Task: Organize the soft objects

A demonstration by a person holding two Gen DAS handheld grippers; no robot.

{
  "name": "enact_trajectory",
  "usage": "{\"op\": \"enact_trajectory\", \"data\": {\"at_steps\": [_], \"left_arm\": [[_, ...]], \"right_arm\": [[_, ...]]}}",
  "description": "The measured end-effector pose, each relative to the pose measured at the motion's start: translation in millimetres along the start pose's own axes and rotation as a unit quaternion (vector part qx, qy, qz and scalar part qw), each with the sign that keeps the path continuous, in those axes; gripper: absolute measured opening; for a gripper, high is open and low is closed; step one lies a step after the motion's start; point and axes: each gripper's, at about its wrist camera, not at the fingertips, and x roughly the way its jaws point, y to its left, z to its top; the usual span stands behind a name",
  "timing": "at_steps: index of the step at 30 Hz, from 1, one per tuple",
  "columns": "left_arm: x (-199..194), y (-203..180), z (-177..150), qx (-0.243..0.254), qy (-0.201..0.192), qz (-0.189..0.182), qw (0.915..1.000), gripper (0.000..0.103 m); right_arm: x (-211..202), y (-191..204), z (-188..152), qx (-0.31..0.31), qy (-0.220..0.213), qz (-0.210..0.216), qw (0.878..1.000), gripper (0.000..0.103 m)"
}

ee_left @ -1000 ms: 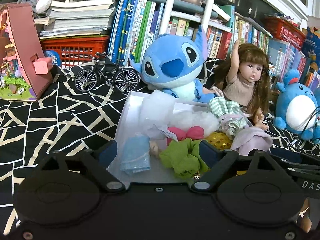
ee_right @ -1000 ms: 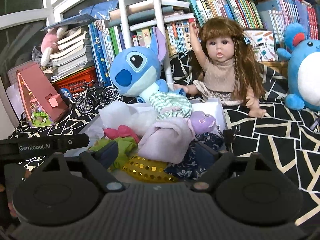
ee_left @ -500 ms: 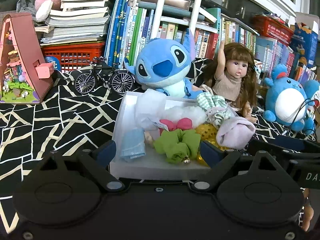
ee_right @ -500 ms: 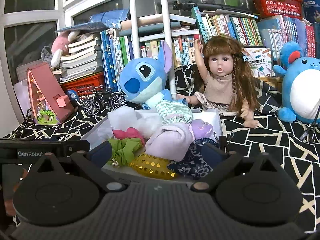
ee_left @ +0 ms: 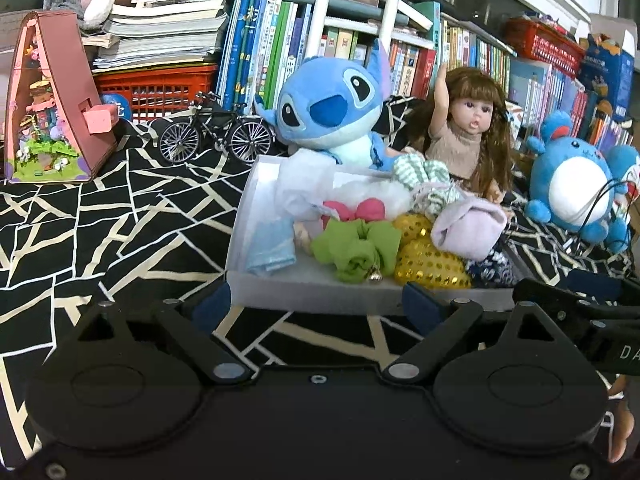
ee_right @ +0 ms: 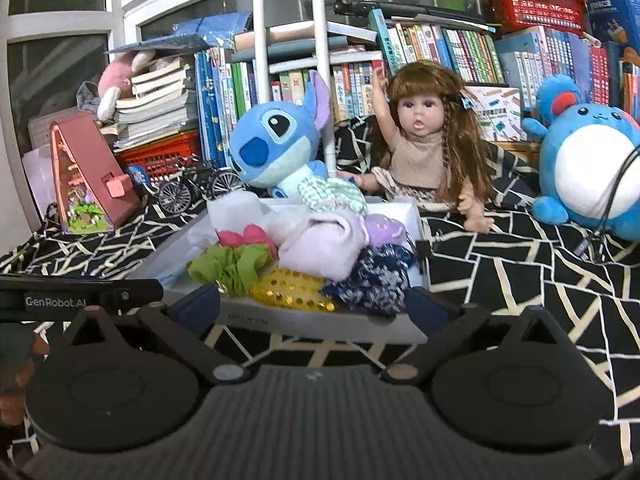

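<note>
Left wrist view, read from nine o'clock round to three: a pink triangular toy house (ee_left: 48,104) stands at the far left on the black cloth with pale lines (ee_left: 100,220), a model bicycle (ee_left: 216,130) sits at about eleven o'clock, and a blue plush (ee_left: 332,108) leans at twelve, touching the far edge of the white tray (ee_left: 256,200). Inside the tray lie a light blue cloth (ee_left: 270,246) at its left, then a green scrunchie (ee_left: 356,250), a pink bow (ee_left: 354,210) behind it, a gold sequin piece (ee_left: 430,262) and a lilac cloth (ee_left: 468,226) at the right. A doll (ee_left: 468,136) sits at one o'clock and a round blue plush (ee_left: 576,188) at three. The left gripper (ee_left: 316,306) hangs just short of the tray's near wall, its jaws spread wide with nothing between them. Right wrist view: the same tray (ee_right: 412,216) lies at twelve o'clock, with a dark blue patterned cloth (ee_right: 376,276) at its near right corner. The right gripper (ee_right: 316,308) has just been widening its jaws; they stand fully apart before the tray's near edge and grasp nothing.
</note>
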Motion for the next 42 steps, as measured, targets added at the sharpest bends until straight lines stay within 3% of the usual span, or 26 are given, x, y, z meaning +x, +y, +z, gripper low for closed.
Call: {"op": "enact_trajectory", "data": {"at_steps": [16, 26, 42], "left_arm": [[19, -10, -24, 0.024, 0.007, 0.047, 0.9986, 0.092], [32, -7, -31, 0.013, 0.017, 0.074, 0.997, 0.092], [42, -6, -33, 0.006, 0.03, 0.086, 0.9958, 0.096]], "right_arm": [[15, -4, -27, 0.0, 0.035, -0.041, 0.999, 0.103], [30, -5, -37, -0.003, 0.064, -0.058, 0.996, 0.103], [43, -3, -39, -0.01, 0.099, -0.064, 0.993, 0.103]]}}
